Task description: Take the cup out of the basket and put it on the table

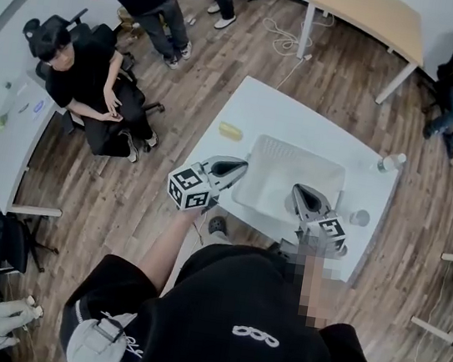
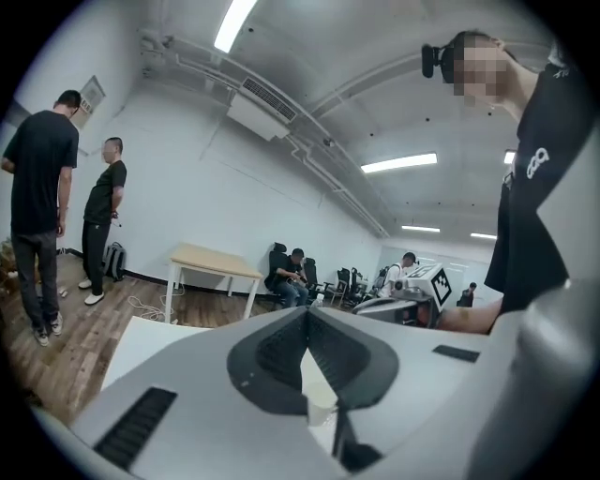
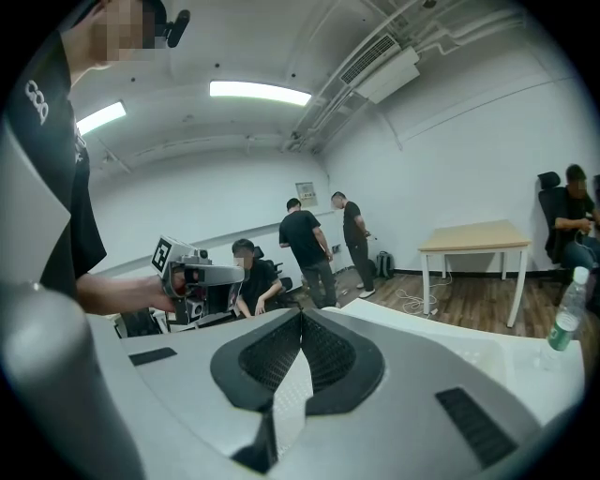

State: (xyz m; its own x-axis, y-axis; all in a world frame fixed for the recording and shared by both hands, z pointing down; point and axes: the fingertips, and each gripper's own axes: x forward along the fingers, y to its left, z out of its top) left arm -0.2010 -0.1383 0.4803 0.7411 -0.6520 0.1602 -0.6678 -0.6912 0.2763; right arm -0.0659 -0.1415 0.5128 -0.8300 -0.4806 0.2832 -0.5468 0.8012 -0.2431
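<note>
While we look down from the head view, the white rectangular table carries a shallow white plastic mesh basket near its middle, and we take that basket as our clock face. Our left gripper hangs at the basket's nine o'clock edge, pointing across it toward three o'clock. In the left gripper view its two dark ribbed pads meet tip to tip, so we read it as fully closed. A pale shape shows through the gap below the tips, and we cannot tell what it is or whether it is pinched. Our right gripper reaches in over the basket from about five o'clock. In its own view the jaws are likewise pressed together at the tips with nothing caught between them, only the white mesh showing beneath. The small clear round cup stands upright on the bare tabletop outside the basket, at about four o'clock, near the right gripper but apart from it. A clear plastic bottle stands on the table at two o'clock, and a small pale yellow object lies at ten o'clock, just beside the basket's corner.
</note>
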